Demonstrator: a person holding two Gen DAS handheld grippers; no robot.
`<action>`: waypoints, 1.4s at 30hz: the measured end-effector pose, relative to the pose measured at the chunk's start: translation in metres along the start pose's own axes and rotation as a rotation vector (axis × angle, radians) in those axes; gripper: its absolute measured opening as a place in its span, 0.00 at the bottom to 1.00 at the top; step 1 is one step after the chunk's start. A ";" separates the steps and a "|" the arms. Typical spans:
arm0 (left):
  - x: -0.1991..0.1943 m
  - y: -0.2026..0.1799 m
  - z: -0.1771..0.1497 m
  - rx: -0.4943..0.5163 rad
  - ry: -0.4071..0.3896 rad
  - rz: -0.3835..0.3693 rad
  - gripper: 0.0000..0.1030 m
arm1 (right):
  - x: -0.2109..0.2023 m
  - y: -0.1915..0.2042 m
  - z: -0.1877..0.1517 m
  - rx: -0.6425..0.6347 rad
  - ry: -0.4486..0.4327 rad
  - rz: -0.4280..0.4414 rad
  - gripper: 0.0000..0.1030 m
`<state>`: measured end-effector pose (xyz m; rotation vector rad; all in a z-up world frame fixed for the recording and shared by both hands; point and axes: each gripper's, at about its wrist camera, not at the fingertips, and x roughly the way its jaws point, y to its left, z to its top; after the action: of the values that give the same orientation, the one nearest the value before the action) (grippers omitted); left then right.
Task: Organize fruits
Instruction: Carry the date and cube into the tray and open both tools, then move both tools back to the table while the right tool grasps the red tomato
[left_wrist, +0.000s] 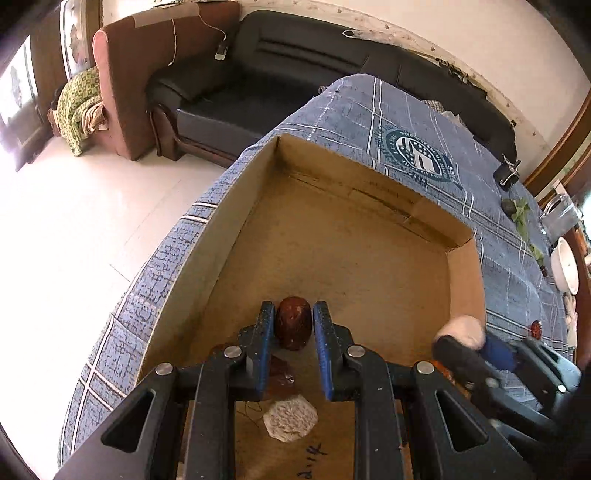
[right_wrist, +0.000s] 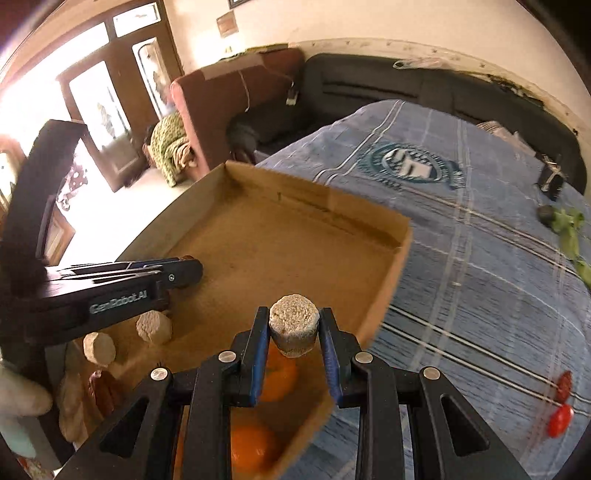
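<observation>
carrying fruit into the cardboard box (left_wrist: 354, 240) on the blue cloth (left_wrist: 424, 122): left gripper (left_wrist: 294, 325) clamped on a dark red date (left_wrist: 293, 326) above the box floor, right gripper (right_wrist: 294, 328) pinching a pale cylindrical piece (right_wrist: 294, 325) over the box's near corner, above two oranges (right_wrist: 277, 373). placing looks like the step in hand, calling next for lowering to a bare patch and easing the jaws apart. date's long axis pointing forward along the fingers, cylinder's running likewise, flat end outward.
</observation>
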<state>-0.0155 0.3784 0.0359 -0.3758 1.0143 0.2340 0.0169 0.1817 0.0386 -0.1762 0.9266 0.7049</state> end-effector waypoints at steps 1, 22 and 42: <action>0.000 0.002 0.000 -0.006 -0.002 -0.006 0.20 | 0.004 0.001 0.002 -0.001 0.007 0.000 0.29; -0.101 -0.032 -0.040 0.016 -0.228 -0.062 0.72 | -0.049 -0.011 -0.015 0.048 -0.074 0.045 0.56; -0.135 -0.159 -0.137 0.233 -0.336 -0.010 0.75 | -0.156 -0.148 -0.134 0.292 -0.155 -0.114 0.62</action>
<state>-0.1334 0.1747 0.1187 -0.1233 0.6983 0.1610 -0.0422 -0.0639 0.0572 0.0830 0.8527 0.4647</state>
